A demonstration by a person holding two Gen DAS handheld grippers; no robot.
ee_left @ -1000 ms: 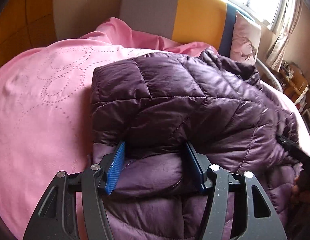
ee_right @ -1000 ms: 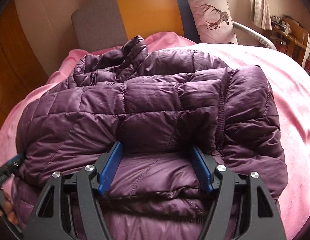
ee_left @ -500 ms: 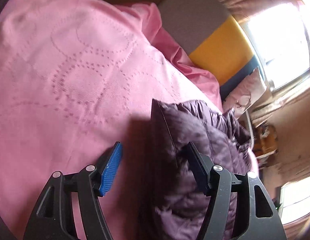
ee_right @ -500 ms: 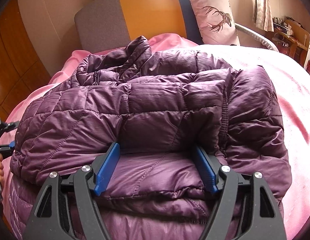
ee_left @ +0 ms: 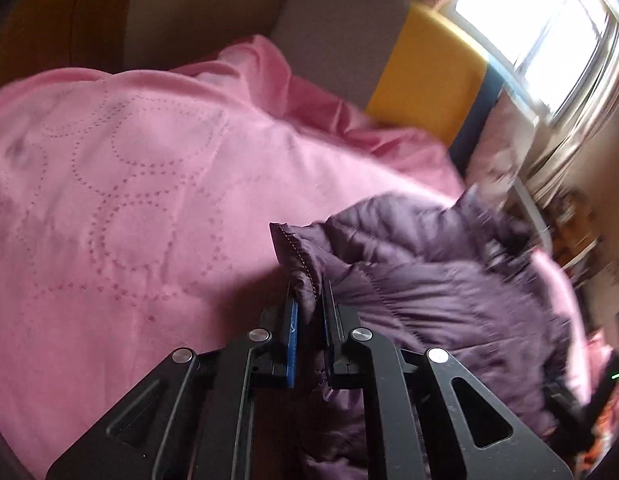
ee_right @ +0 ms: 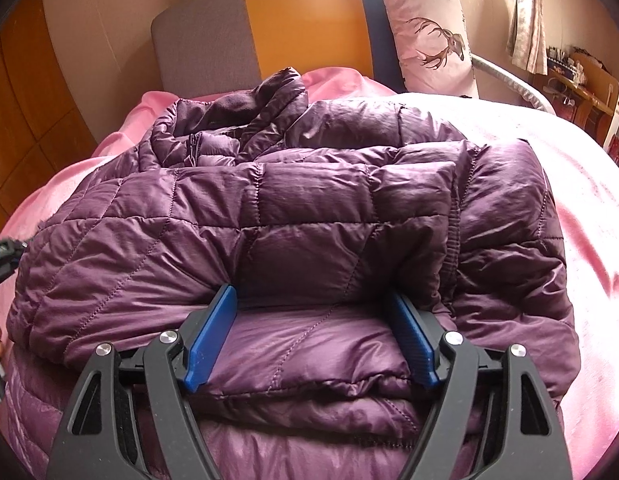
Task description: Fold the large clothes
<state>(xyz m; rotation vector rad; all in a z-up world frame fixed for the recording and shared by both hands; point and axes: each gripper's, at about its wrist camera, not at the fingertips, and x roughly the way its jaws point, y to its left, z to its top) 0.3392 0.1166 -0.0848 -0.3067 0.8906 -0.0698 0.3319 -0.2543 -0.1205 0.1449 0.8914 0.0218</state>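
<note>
Left tool [ee_left: 308, 296] pinching jacket [ee_left: 429, 280] hem; right tool [ee_right: 309, 312] agape.

A pink bedspread [ee_right: 581, 208] stitched with dotted circles [ee_left: 121, 184] covers the bed, bunched into folds where it meets the headboard [ee_right: 269, 40]. The headboard stands upright in three panels: grey on the left, yellow-orange [ee_left: 425, 80] in the middle, then a narrow navy stripe [ee_right: 373, 24]. A pale cushion printed with a stag [ee_right: 429, 36] leans against the headboard's right end. Right of the headboard a floral curtain [ee_right: 527, 36] hangs beside a bright window [ee_left: 537, 28], with cluttered wooden shelves [ee_right: 585, 84] further right. Left of the headboard is wood panelling [ee_right: 25, 112].
</note>
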